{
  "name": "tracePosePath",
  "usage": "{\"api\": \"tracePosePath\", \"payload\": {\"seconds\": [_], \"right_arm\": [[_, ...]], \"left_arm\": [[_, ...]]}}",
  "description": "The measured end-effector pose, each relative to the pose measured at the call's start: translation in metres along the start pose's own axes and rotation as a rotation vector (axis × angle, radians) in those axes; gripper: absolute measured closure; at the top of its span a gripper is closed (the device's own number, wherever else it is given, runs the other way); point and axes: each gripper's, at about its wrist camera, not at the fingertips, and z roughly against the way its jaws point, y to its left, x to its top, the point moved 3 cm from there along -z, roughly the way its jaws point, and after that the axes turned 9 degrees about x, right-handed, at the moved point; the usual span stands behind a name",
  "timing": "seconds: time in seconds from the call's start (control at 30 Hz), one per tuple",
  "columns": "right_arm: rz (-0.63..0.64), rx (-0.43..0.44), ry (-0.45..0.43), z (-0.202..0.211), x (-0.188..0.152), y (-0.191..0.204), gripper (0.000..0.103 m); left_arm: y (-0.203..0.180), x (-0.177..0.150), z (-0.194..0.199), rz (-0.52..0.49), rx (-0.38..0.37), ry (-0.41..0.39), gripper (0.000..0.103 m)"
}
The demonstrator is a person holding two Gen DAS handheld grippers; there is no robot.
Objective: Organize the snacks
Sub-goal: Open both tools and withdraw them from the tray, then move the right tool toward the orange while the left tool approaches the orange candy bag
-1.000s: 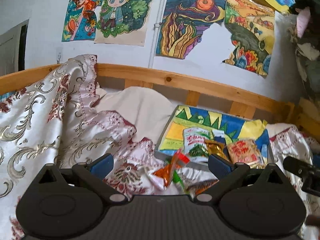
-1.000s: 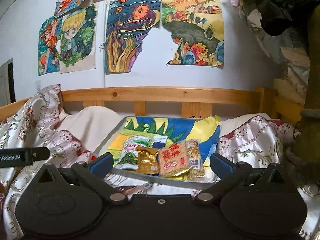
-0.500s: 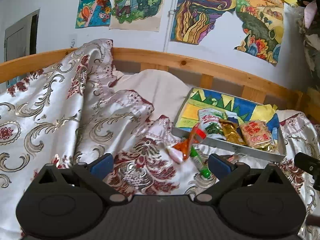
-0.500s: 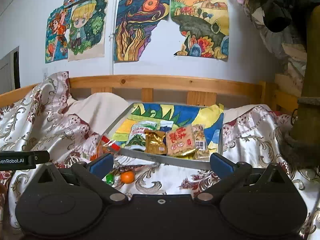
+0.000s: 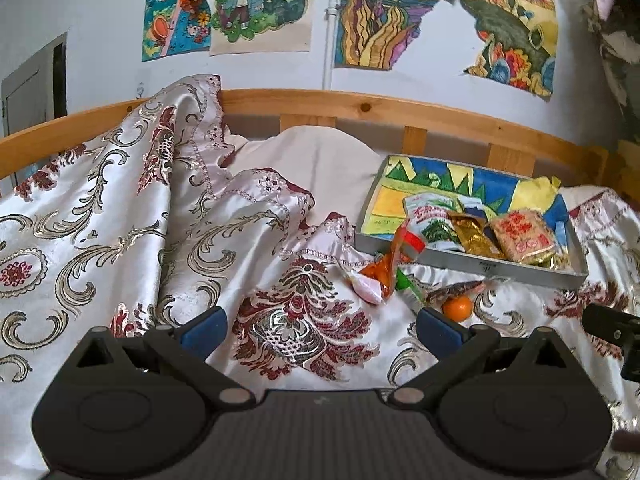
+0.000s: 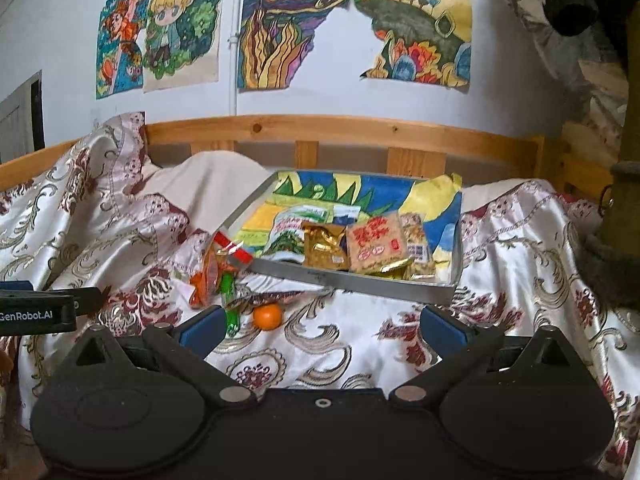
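Note:
A grey tray (image 5: 472, 266) (image 6: 356, 280) with a painted liner lies on the bed. It holds a green-white packet (image 6: 290, 232), a gold packet (image 6: 324, 246), a tan red-lettered packet (image 6: 378, 242) and more. Loose snacks lie on the quilt just in front of its near left corner: an orange bag (image 5: 386, 266) (image 6: 206, 276), a pink sweet (image 5: 366, 286), a green wrapper (image 6: 230, 300) and a small orange fruit (image 5: 458, 308) (image 6: 268, 316). My left gripper (image 5: 320, 330) is open, short of the snacks. My right gripper (image 6: 322, 328) is open too, with nothing between its fingers.
A patterned satin quilt (image 5: 120, 220) is bunched high on the left. A wooden bed rail (image 6: 340, 132) runs behind the tray, with drawings on the wall above. Draped cloth and a post (image 6: 628, 160) stand on the right. The other gripper's tip (image 6: 40, 310) shows at left.
Both grippers have drawn back and up from the tray. More quilt shows in front, and the orange fruit and loose wrappers have come into view. Both stay open.

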Motion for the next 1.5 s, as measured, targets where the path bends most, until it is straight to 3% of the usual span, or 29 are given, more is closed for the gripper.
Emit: {"api": "tracePosePath", "payload": {"seconds": [0.43,1.5], "right_arm": [[-0.010,0.004,0.041,-0.018,-0.016,0.004,0.001],[-0.030,0.012,0.047,-0.036,-0.029,0.006,0.001]], "left_arm": [[-0.003,-0.003,-0.010,-0.052,0.005,-0.015,0.001],[-0.007,-0.003,-0.034,-0.025,-0.020,-0.030,0.000]]}}
